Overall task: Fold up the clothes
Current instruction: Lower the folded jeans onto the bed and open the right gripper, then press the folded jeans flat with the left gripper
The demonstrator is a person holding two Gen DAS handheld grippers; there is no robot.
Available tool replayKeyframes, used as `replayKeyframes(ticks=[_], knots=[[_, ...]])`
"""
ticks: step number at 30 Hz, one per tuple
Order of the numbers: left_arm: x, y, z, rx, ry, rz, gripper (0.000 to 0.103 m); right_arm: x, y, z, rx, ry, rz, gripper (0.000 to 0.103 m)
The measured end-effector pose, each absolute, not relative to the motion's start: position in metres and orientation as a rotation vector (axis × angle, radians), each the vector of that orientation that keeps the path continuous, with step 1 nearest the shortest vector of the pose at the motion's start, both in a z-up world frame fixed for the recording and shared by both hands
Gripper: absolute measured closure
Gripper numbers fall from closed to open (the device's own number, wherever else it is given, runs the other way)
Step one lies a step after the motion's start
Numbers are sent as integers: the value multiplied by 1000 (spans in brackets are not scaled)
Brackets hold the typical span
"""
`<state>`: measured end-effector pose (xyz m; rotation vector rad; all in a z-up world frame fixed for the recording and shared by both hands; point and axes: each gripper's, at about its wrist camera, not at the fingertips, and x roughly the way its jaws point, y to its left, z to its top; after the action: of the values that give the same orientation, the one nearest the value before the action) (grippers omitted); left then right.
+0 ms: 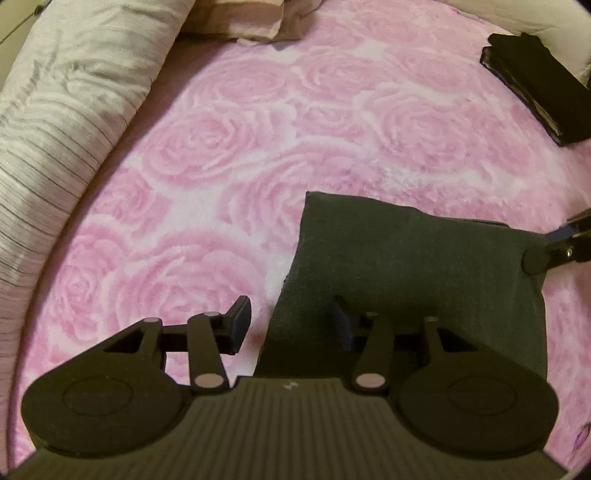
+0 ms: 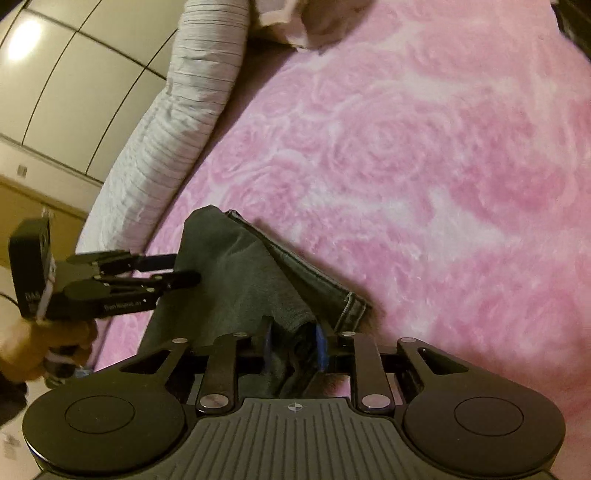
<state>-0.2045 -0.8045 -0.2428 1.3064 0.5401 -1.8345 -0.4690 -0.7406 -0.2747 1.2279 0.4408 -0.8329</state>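
A dark grey folded garment lies on the pink rose-patterned blanket. My left gripper is open, straddling the garment's near left edge; its right finger lies over the cloth, its left finger over the blanket. In the right wrist view my right gripper is shut on a bunched part of the garment and lifts it, with a hemmed edge hanging beside. The left gripper shows there at the garment's left side. The right gripper's tip touches the garment's far right corner.
A grey striped pillow runs along the left edge of the bed. A stack of folded black clothes sits at the far right. Beige bedding lies at the head. A wall and cabinets stand beyond the bed.
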Motion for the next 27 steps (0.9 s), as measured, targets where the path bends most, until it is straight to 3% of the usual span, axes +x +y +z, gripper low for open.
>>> replayKeyframes(ticks=[3,9,15,22,24,27], knots=[[-212,-791,-225,1310,420,-1910,76,-472,-730,-251,1138,461,-913,76],[-233,-782,-215,1317,335,-2062,74,-440,-702,-202,785,521,-843,76],[-243,-811,-259,1358,400,-2007,75,-405,-713,-251,748,683,-813,78],[-236,-825,-270,1313,474,-1977,58,-417,-722,-273,771,660,-817,83],[-230,-826,-265,1288,517,-1968,60,-419,-720,-265,799,675,-824,83],[-221,-810,-246,1296,439,-1959,69,-423,-711,-249,837,699,-845,81]])
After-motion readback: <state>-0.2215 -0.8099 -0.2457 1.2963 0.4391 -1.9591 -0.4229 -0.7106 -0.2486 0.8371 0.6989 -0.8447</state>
